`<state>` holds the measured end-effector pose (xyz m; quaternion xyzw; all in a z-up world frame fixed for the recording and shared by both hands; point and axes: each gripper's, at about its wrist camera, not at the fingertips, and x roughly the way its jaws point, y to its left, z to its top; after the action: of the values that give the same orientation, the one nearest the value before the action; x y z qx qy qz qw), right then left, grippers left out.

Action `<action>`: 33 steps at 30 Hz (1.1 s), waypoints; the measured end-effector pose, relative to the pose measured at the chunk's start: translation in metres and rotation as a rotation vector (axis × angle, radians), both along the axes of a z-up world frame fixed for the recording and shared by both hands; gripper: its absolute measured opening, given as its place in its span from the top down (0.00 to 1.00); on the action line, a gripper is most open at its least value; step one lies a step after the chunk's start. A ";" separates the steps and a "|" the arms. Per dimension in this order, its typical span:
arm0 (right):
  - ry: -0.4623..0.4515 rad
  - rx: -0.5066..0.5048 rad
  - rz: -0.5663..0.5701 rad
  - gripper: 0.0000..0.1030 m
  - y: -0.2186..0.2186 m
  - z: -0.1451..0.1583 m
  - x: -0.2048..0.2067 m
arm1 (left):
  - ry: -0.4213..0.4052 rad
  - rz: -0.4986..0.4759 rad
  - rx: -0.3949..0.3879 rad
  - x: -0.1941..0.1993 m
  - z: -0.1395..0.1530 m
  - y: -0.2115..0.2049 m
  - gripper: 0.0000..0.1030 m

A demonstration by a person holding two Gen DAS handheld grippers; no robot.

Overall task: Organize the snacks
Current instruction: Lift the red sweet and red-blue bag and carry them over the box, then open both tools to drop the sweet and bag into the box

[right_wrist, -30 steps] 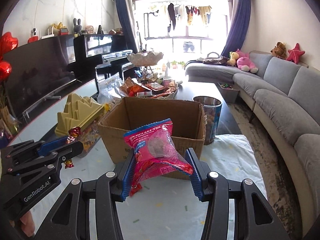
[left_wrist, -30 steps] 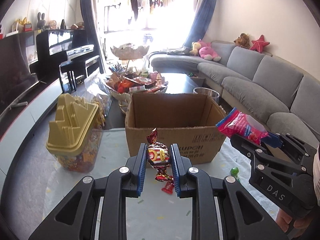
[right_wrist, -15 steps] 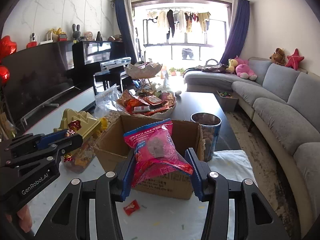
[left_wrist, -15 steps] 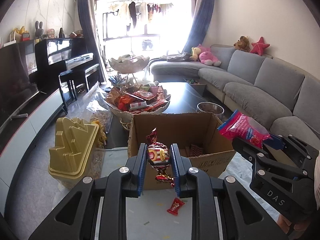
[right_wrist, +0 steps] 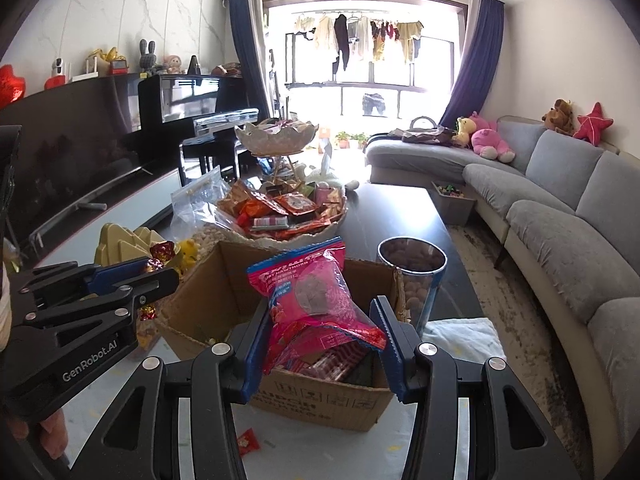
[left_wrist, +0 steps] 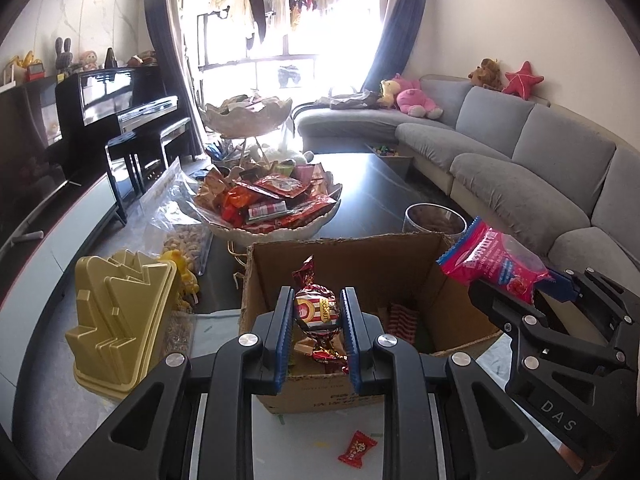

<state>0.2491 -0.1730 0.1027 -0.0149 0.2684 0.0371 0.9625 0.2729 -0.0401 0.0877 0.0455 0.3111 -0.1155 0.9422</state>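
An open cardboard box [left_wrist: 360, 256] [right_wrist: 200, 304] stands on the white table, with a few snack packs inside. My left gripper [left_wrist: 316, 314] is shut on a twist-wrapped candy [left_wrist: 316, 312], held over the box's near wall. My right gripper [right_wrist: 322, 320] is shut on a pink snack bag [right_wrist: 316, 292] above the box's near rim. In the left wrist view that pink snack bag [left_wrist: 494, 266] and the right gripper [left_wrist: 516, 290] show at the right. In the right wrist view the left gripper [right_wrist: 154, 270] with its candy [right_wrist: 162, 254] shows at the left.
A small red candy [left_wrist: 357, 448] [right_wrist: 248, 442] lies on the table in front of the box. A gold-lidded jar [left_wrist: 120, 312] stands left of the box, a metal cup [right_wrist: 412, 276] right of it. Behind is a white bowl [left_wrist: 272, 234] heaped with snacks.
Both grippers have moved forward with their snacks, from in front of the box to over its near edge. The box interior and the red candy on the table have come into view.
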 end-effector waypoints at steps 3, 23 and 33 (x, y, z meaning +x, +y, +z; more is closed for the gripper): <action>0.015 0.008 0.001 0.52 -0.003 -0.004 0.012 | 0.002 -0.012 0.006 0.013 0.000 -0.005 0.77; 0.025 -0.044 -0.014 0.29 -0.003 -0.014 0.044 | -0.054 0.023 0.069 0.032 -0.006 -0.002 0.39; -0.016 -0.038 -0.030 0.17 -0.007 -0.002 0.009 | -0.078 0.019 0.076 -0.012 0.002 0.002 0.29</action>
<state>0.2585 -0.1798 0.1004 -0.0292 0.2616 0.0176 0.9646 0.2613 -0.0384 0.0899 0.0826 0.2788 -0.0929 0.9522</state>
